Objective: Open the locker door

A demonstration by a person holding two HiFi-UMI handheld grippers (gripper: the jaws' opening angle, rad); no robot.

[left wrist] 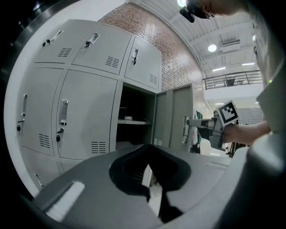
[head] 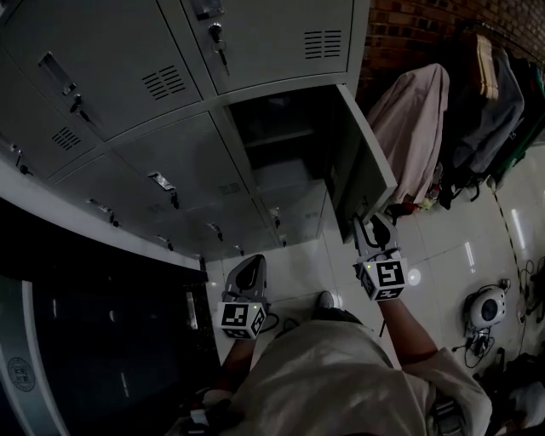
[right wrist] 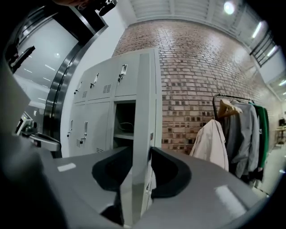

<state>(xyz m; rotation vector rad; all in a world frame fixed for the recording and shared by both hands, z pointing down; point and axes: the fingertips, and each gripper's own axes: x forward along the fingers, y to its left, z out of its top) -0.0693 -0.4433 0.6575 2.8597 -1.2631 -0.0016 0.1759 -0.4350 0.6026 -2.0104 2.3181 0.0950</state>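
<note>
Claws sit nearest: the left claw hangs free above the tiled floor, its jaws drawn almost together with nothing between them. The right claw is clamped on the free edge of the locker door; the right gripper view shows that grey panel edge-on between the two jaws. The door stands swung wide out from the bank of lockers, baring a dark compartment with a shelf inside. Beyond the door, a pale coat hangs among darker garments before a brick wall.
</note>
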